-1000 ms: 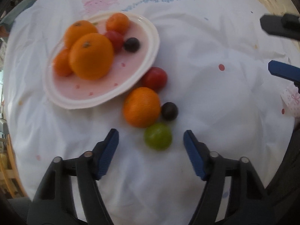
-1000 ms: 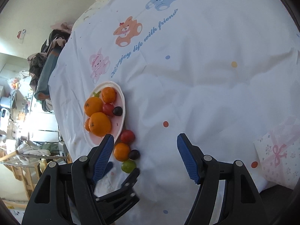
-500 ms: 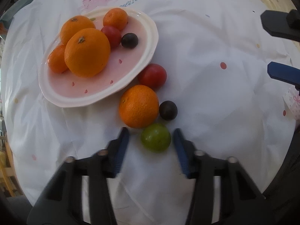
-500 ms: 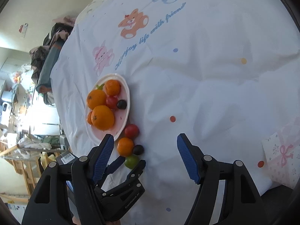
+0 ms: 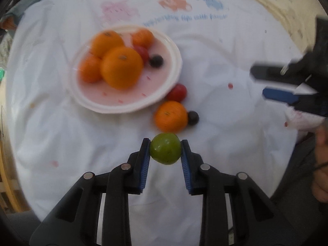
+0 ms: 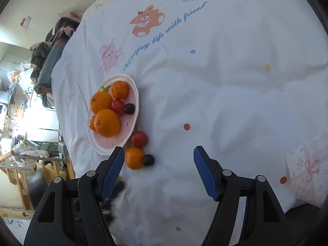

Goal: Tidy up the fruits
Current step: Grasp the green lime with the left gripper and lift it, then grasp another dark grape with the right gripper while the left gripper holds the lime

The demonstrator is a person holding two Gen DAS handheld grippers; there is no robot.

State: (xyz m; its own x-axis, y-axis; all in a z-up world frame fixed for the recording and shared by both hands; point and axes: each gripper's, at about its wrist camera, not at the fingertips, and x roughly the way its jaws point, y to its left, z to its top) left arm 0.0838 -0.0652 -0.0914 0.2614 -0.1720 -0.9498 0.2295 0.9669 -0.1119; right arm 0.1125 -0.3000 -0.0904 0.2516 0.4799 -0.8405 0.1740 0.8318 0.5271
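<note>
My left gripper (image 5: 165, 150) is shut on a green fruit (image 5: 165, 151) and holds it above the white cloth. A pink-centred white plate (image 5: 164, 94) holds several oranges, a red tomato and a dark grape; it also shows in the right wrist view (image 6: 135, 94). Beside the plate on the cloth lie a red tomato (image 5: 177, 92), an orange (image 5: 171, 116) and a dark grape (image 5: 193, 117). My right gripper (image 6: 158, 170) is open and empty above the cloth, right of these loose fruits (image 6: 134, 157). It appears at the right edge of the left wrist view (image 5: 264, 84).
The table wears a white cloth with bear prints and lettering (image 6: 164, 32). A white packet with a pink bow (image 6: 307, 170) lies at the right edge. Clutter, clothes and wooden furniture (image 6: 24, 164) stand beyond the table's left side.
My left gripper closed on the green fruit and lifted it off the cloth, pulling back from the other fruits. The right gripper stayed open and shifted slightly.
</note>
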